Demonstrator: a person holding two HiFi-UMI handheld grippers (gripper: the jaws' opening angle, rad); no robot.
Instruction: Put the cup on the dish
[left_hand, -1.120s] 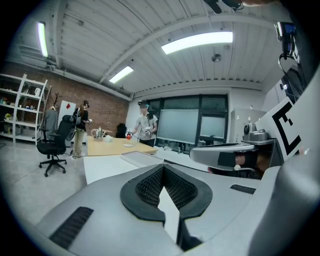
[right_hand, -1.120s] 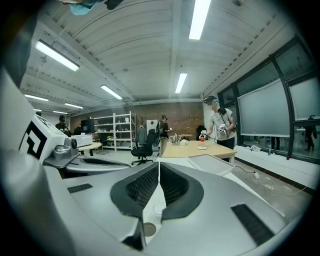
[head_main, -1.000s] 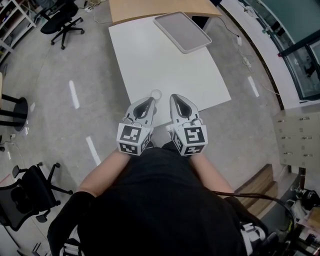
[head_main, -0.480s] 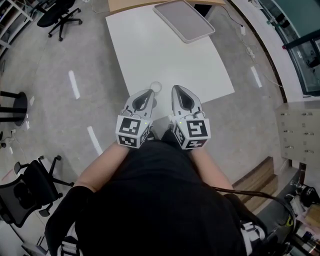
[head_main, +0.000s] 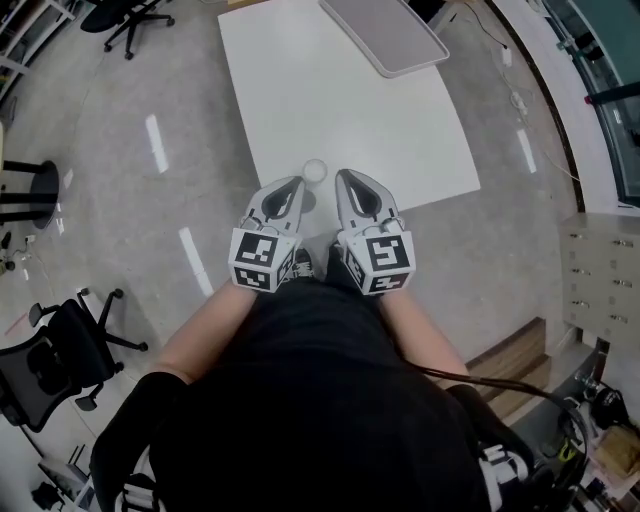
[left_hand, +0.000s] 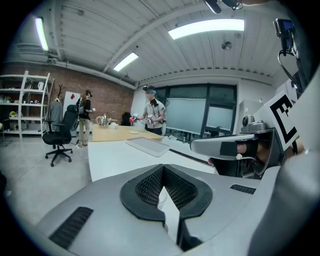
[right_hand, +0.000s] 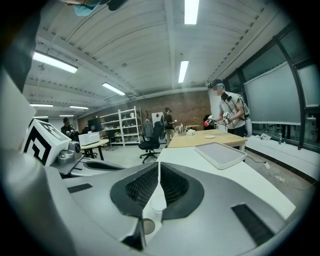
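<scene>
left claw (head_main: 297, 185), right claw (head_main: 343, 178) closed, empty (ribbed pads (left_hand: 150, 186)); round cup (head_main: 315, 170) on smooth table (head_main: 330, 100).

The head view looks steeply down from above the person onto the white bench (head_main: 340, 110); cameras on the left hand-held gripper (head_main: 298, 184) and right hand-held gripper (head_main: 340, 176) sit low by its near edge, facing across it; all three share the tray (head_main: 385, 30), seemingly at the far end

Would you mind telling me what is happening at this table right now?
A person stands at the near end of a white table holding the left gripper and right gripper, both shut and empty. A small cup sits just ahead of their tips, not yet gripped. The tray-like dish lies at the far end.
</scene>
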